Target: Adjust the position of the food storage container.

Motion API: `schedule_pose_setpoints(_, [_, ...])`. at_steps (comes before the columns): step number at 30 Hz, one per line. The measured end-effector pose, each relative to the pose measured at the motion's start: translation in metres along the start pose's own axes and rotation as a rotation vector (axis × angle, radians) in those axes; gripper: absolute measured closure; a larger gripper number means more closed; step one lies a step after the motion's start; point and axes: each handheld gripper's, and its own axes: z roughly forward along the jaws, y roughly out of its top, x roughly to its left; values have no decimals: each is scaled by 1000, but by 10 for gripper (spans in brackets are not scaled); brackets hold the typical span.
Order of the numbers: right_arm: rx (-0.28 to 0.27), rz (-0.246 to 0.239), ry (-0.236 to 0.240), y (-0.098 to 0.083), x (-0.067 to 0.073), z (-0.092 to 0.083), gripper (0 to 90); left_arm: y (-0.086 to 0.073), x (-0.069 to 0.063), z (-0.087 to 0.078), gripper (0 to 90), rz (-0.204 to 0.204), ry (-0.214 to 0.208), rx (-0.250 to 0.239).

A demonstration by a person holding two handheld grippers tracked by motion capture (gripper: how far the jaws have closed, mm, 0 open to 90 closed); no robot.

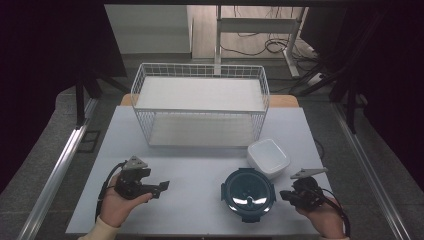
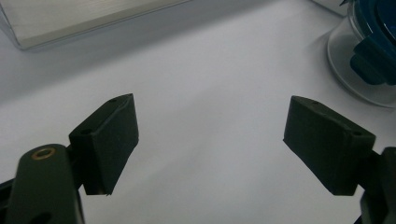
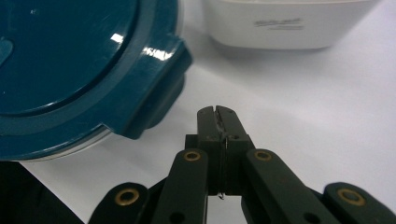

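Observation:
A round container with a dark teal clip lid (image 1: 248, 193) sits at the table's front right; its lid (image 3: 70, 65) and one clip show close in the right gripper view, and its glass edge (image 2: 362, 56) shows at the far right of the left gripper view. Just behind it stands a white square container (image 1: 268, 156) (image 3: 285, 21). My left gripper (image 1: 161, 189) (image 2: 210, 144) rests at the front left, open, with bare table between its jaws. Just right of the teal lid, my right gripper (image 1: 284, 195) (image 3: 218, 114) is shut on nothing.
A white wire basket (image 1: 200, 102) with a shelf stands across the back of the table; its base (image 2: 70, 23) appears in the left gripper view. Bare tabletop (image 1: 195, 170) lies between the two grippers. Table legs and cables are on the floor beyond.

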Motion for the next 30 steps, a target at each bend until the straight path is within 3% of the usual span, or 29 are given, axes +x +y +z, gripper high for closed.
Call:
schedule_pose_setpoints(6, [55, -70, 0, 3, 13, 12, 897, 0, 0, -1, 173, -6, 7, -2])
schedule_pose_setpoints(14, [75, -101, -55, 6, 20, 16, 898, 1, 2, -2, 173, -8, 10, -4])
schedule_pose_setpoints(21, [76, -114, -66, 8, 26, 16, 898, 1, 3, -2, 173, -9, 10, -3])
schedule_pose_setpoints(26, [81, -150, -113, 11, 34, 18, 898, 1, 3, -3, 174, -11, 13, -7])
schedule_pose_setpoints(30, [91, -171, -122, 13, 41, 21, 898, 0, 4, -2, 174, -14, 13, -3])
